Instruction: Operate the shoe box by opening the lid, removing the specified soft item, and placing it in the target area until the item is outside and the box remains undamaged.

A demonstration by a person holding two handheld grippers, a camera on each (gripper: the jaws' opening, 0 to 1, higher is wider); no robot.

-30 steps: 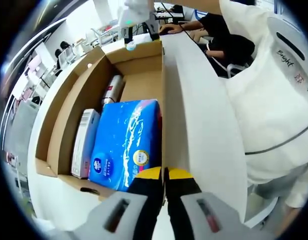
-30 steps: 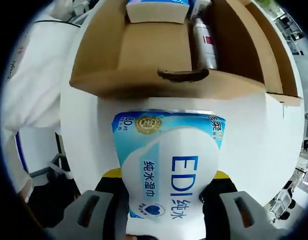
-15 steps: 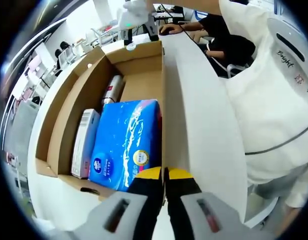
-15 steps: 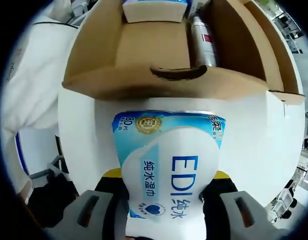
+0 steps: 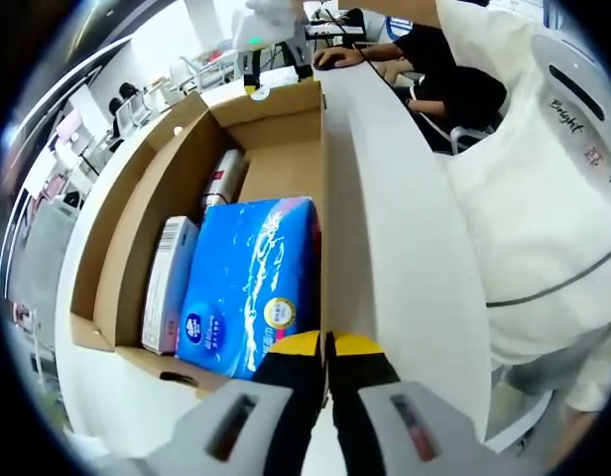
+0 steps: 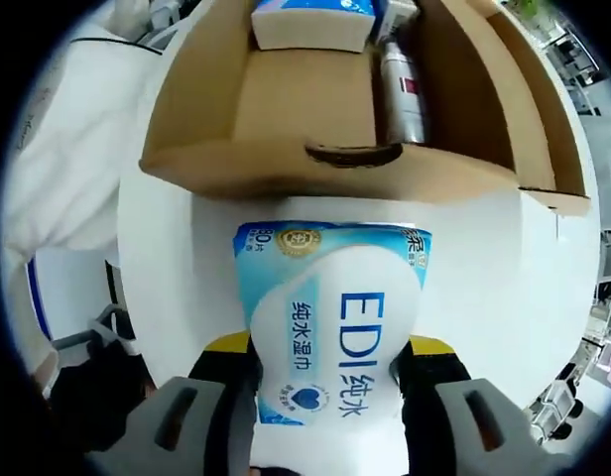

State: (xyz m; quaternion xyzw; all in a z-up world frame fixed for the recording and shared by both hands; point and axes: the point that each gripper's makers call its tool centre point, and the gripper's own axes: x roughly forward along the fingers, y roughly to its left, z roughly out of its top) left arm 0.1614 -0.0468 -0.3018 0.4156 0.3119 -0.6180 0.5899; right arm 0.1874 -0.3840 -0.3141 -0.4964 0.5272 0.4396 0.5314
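In the left gripper view, the left gripper (image 5: 327,359) has its yellow-tipped jaws pressed together on the edge of the raised white lid (image 5: 400,238) of the cardboard shoe box (image 5: 137,213). Inside the box lie a blue tissue pack (image 5: 251,283), a slim carton (image 5: 169,283) and a spray can (image 5: 222,177).

In the right gripper view, the right gripper (image 6: 331,369) is clamped on a pale blue wet wipes pack (image 6: 331,327), held outside the box, over the white counter (image 6: 489,268) just beside the box's front wall.
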